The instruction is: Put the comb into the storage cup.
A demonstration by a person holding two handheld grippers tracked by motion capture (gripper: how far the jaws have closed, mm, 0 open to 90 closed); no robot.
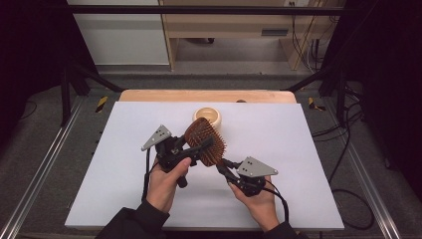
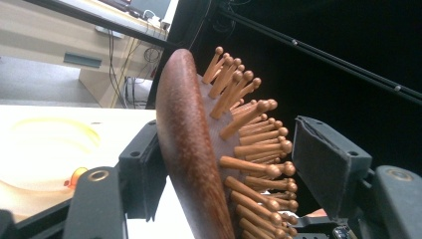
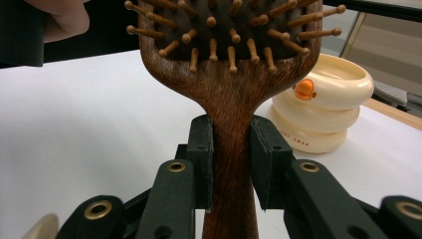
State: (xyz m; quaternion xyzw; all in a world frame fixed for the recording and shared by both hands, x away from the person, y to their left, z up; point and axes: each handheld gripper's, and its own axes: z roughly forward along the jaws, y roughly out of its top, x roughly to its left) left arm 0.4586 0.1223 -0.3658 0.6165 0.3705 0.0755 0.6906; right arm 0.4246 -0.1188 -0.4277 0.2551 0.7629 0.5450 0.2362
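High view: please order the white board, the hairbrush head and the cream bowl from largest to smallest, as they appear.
1. white board
2. hairbrush head, held up nearer the camera, so its lead is unsure
3. cream bowl, partly hidden

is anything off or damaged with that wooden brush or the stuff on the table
Nothing stands out. The brown wooden paddle hairbrush looks intact, its pegs even; the right gripper clamps its handle, while the left gripper straddles its head. The cream ringed bowl sits upright.
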